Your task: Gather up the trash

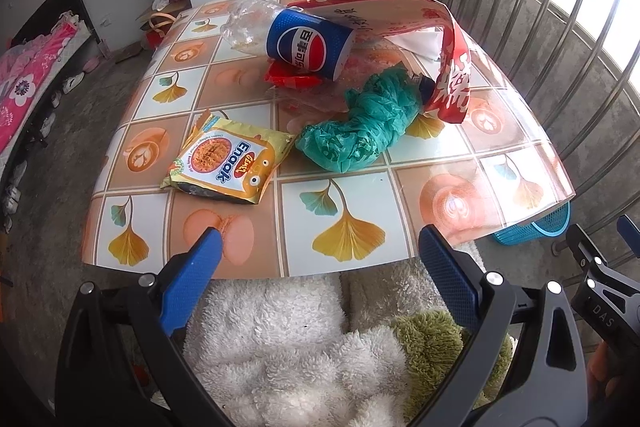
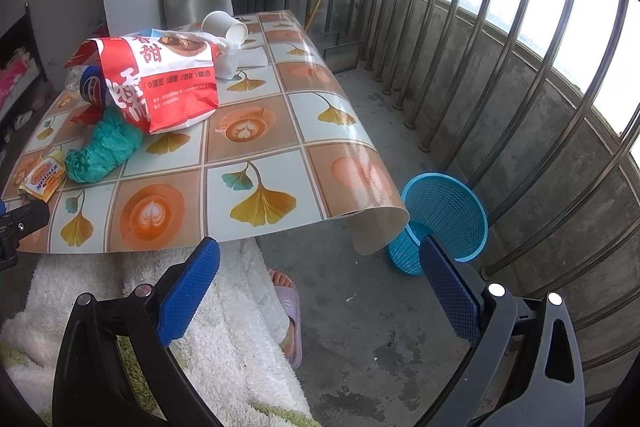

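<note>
Both grippers hung at the near edge of the surface point(image 1: 352, 187), over the person's fleecy lap. The left gripper point(image 1: 320, 247) stood wide open with nothing between its blue pads, and the right gripper point(image 2: 320, 259) was likewise spread wide and empty, aimed more toward the floor at the right.

The trash lay in a loose heap on the tiled-pattern cover. Nearest the left gripper was a yellow snack packet point(image 1: 228, 161), lying flat and a little apart from the rest. Just to its right sat a crumpled green plastic bag point(image 1: 360, 123), touching the large red-and-white bread bag point(image 2: 160, 83) behind it. A squashed Pepsi bottle point(image 1: 296, 39) lay on its side farther back, resting on a small red wrapper point(image 1: 292, 79), and a white paper cup point(image 2: 226, 27) lay tipped over at the far end. The blue mesh bin point(image 2: 444, 219) stood on the floor off the right corner of the surface.

Everything here looked light and empty. The snack packet seemed thin, slick foil; pinching a raised corner or its crimped edge would likely work better than pressing on its flat face. The green bag was soft and bunched, so a bite into the middle of the wad should hold. The bottle appeared thin-walled and crushable, probably best taken across its labelled body or at the neck. The cup would dent easily; its rim seemed the natural hold.
</note>
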{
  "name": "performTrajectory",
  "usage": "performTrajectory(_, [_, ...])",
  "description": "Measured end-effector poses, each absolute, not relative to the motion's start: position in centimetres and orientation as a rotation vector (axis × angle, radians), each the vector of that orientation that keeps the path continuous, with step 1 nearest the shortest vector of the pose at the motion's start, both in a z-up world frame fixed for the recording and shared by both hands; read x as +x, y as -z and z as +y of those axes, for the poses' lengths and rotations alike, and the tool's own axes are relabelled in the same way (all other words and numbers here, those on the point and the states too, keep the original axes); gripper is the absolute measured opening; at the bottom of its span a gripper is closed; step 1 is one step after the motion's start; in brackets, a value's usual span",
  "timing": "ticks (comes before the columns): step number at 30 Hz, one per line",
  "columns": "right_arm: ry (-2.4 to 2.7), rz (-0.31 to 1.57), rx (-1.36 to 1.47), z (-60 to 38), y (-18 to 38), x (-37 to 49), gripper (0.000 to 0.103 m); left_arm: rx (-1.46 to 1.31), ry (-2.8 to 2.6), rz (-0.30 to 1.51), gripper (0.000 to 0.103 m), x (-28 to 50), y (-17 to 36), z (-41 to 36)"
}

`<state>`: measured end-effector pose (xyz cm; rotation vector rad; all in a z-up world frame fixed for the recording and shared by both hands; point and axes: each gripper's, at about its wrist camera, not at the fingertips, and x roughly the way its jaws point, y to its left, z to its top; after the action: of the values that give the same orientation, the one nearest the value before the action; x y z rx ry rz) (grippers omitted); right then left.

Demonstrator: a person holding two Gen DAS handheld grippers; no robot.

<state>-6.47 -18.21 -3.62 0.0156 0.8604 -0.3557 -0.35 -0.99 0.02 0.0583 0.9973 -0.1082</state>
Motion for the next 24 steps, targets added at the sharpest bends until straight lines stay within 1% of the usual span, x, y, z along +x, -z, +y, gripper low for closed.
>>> performTrajectory(24, [0.358, 0.86, 0.017, -18.35, 3.58, -6.53, 0.097, 0.053, 0.111, 0.997, 0.094, -0.46, -0.12, -0.79])
